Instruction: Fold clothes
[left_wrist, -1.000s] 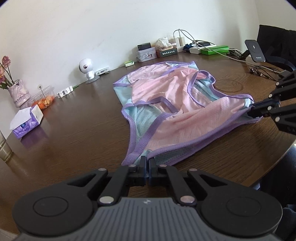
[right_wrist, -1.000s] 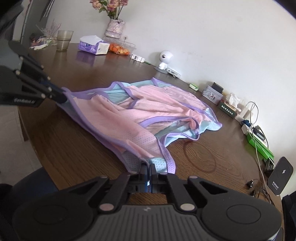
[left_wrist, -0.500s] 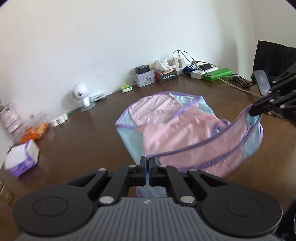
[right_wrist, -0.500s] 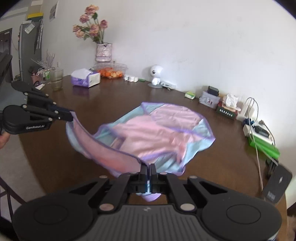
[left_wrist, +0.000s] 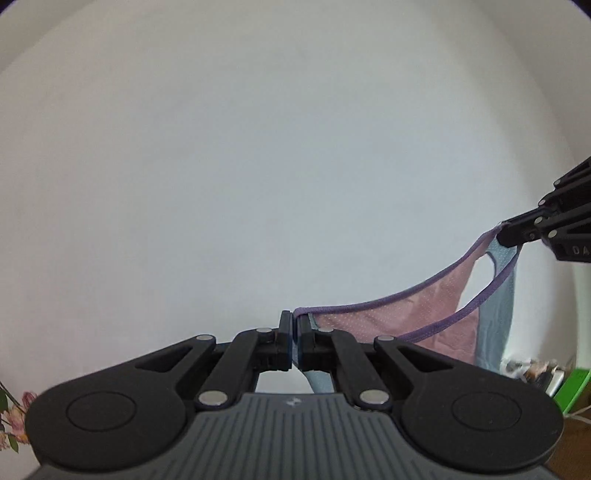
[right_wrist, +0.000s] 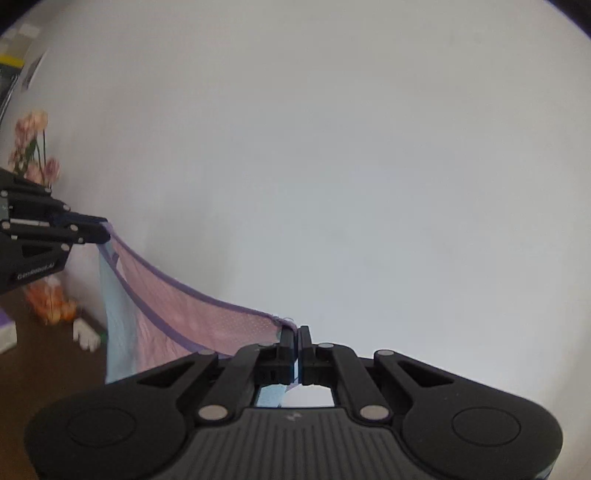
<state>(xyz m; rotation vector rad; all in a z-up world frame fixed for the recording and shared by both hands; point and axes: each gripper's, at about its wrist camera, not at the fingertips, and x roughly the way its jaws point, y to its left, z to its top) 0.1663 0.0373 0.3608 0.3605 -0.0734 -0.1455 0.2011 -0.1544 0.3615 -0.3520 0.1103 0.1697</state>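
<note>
Garment (left_wrist: 436, 310) of pink and pale blue mesh hangs in the air between the left gripper (left_wrist: 294, 332) and right gripper (right_wrist: 298, 345), each with jaws clamped on its purple hem. Keep that edge taut and level, I'd say, so it lowers flat onto the worktop (right_wrist: 44, 369).

The left hand-held gripper (right_wrist: 105, 233) reads "GenRobot.AI"
</note>
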